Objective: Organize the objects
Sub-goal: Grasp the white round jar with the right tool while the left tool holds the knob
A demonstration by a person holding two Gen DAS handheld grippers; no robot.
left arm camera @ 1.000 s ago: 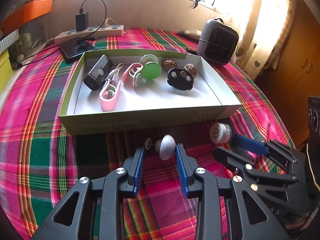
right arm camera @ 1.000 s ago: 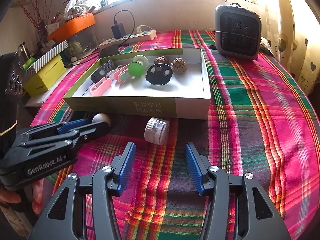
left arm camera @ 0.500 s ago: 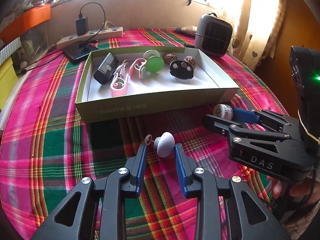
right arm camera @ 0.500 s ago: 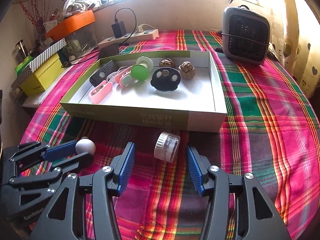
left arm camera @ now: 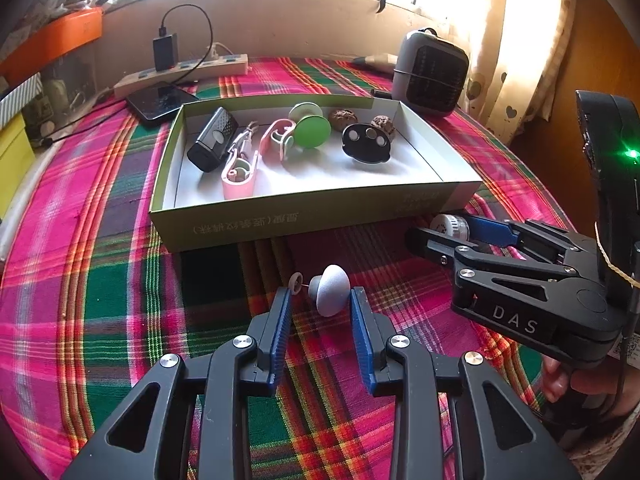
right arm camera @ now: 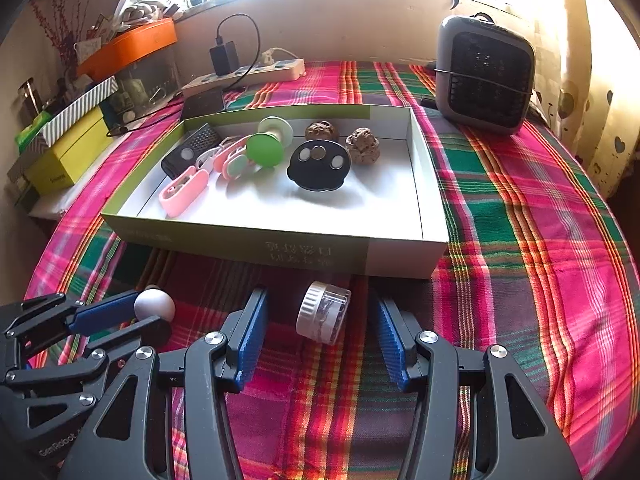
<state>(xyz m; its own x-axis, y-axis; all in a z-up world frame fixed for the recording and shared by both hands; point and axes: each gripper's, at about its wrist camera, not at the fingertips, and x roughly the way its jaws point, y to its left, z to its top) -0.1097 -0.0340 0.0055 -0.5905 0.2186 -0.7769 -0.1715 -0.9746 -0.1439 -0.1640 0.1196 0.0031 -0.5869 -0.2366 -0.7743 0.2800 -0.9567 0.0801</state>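
My left gripper (left arm camera: 320,308) is opening around the knob (left arm camera: 330,290); my right gripper (right arm camera: 320,332) gapes, empty, round the jar (right arm camera: 325,312). Either could roll toward twelve o'clock, under the box (right arm camera: 400,262).

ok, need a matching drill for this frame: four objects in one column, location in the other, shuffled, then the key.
Things:
1. grey mushroom-shaped knob
2. small clear jar with ribbed white lid
3. green disc spool
4. grey heater

Places:
A. inside the green box
B. on the cloth between the left gripper's jaws
C. on the cloth behind the box, right side
D. on the cloth between the right gripper's jaws

Pairs: 1-B, 2-D, 3-A, 4-C
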